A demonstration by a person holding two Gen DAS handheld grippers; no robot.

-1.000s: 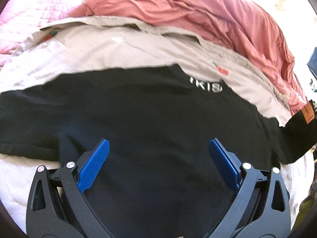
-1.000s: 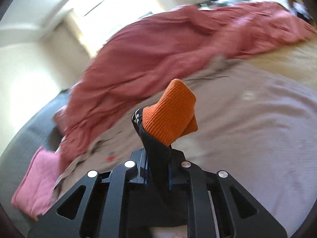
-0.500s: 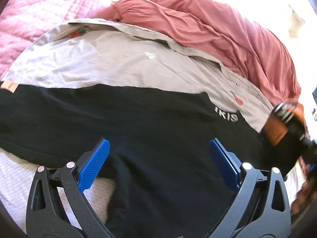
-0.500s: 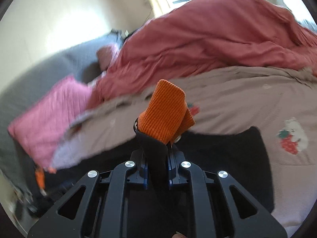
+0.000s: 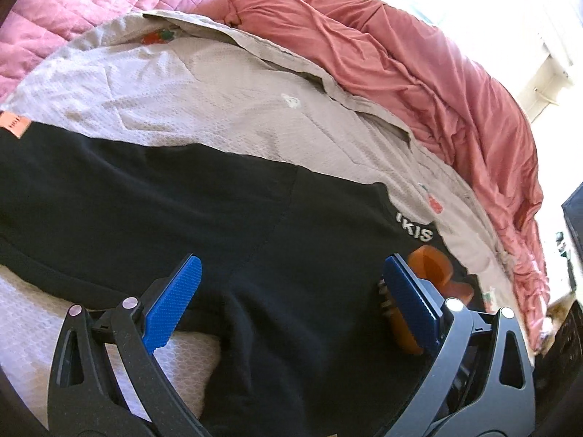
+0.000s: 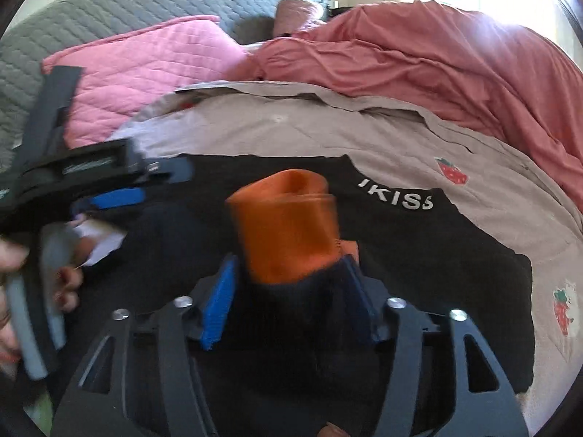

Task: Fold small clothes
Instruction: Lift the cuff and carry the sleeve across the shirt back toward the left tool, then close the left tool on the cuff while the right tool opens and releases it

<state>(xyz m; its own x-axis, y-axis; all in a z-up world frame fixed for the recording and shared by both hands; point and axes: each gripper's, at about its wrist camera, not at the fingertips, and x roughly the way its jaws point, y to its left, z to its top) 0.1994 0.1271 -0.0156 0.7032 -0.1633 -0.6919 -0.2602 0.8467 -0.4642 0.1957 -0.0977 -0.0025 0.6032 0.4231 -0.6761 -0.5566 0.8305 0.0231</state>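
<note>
A black top [image 5: 182, 196] with white lettering lies spread across the bed. My left gripper [image 5: 291, 266] hovers open over its lower middle, blue pads wide apart and nothing between them. One sleeve ends in an orange cuff [image 6: 288, 225], which stands up between the fingers of my right gripper [image 6: 289, 266]. Those jaws are opening, and the pads look slack against the dark sleeve. The same cuff [image 5: 431, 266] shows just behind my left gripper's right finger. The left gripper [image 6: 145, 185] appears blurred at the left of the right wrist view, held by a hand [image 6: 65, 284].
Under the top lies a beige blanket [image 5: 218, 102] with strawberry prints. A salmon duvet [image 5: 419, 73] is bunched along the far right. A pink quilted pillow [image 5: 73, 11] and a grey headboard [image 6: 109, 11] sit at the back left. An orange tag [image 5: 12, 125] marks the top's left end.
My right gripper swung over and down onto the black top with the orange cuff, and its jaws went from shut to parted. The left gripper shifted a little sideways.
</note>
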